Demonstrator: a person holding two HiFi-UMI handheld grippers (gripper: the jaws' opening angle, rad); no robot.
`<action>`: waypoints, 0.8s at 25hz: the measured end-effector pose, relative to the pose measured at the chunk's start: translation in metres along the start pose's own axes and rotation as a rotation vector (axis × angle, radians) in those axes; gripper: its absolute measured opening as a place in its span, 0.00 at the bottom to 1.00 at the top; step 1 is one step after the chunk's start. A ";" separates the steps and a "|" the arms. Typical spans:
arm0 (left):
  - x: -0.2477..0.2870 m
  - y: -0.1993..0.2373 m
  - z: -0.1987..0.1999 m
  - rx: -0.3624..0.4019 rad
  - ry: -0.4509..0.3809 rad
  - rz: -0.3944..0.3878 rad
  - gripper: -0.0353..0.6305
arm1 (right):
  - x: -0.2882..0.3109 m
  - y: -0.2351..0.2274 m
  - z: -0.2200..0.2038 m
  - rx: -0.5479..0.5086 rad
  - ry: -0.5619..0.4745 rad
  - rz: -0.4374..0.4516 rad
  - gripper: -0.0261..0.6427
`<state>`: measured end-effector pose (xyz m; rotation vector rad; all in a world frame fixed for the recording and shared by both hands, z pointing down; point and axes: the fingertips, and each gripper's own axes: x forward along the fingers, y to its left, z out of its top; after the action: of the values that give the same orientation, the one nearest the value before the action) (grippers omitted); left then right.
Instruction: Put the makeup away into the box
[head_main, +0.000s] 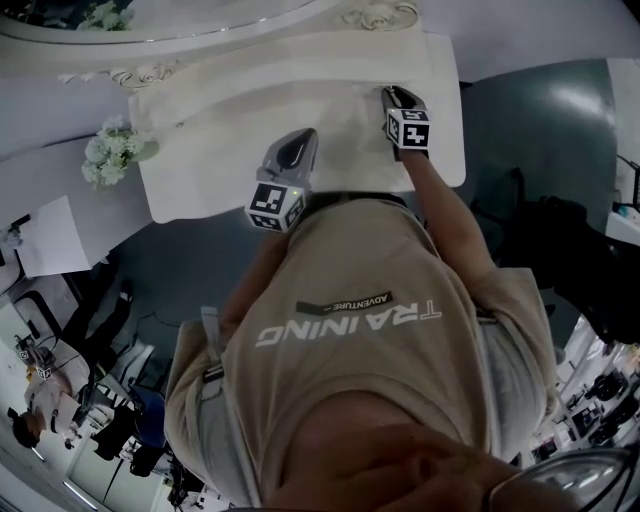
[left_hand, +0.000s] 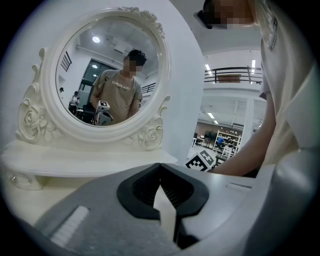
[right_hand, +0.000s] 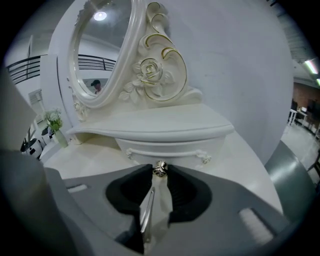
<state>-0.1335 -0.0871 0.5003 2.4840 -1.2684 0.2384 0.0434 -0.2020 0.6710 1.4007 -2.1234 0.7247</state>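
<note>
A white vanity carries a small drawer under its mirror shelf. The drawer's small metal knob sits right between the tips of my right gripper, and both dark pads touch it. In the head view the right gripper points at the back right of the tabletop. My left gripper hangs above the tabletop with its tips together and nothing between them; the head view shows the left gripper near the middle front. No makeup or box shows in any view.
An oval mirror in a carved rose frame stands at the back of the vanity. A small vase of white flowers stands at the left end. The tabletop's front edge runs close to my body.
</note>
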 end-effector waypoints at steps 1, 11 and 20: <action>0.000 -0.002 0.000 0.003 0.001 -0.005 0.06 | -0.003 0.001 -0.004 -0.003 0.003 0.003 0.19; 0.003 -0.007 -0.003 0.002 0.009 -0.030 0.06 | -0.022 0.009 -0.025 0.011 0.025 0.026 0.19; -0.008 -0.020 -0.009 -0.006 0.016 -0.054 0.06 | -0.036 0.015 -0.037 0.030 0.028 0.027 0.19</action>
<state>-0.1225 -0.0667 0.5017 2.5022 -1.1918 0.2405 0.0459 -0.1479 0.6726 1.3724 -2.1218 0.7849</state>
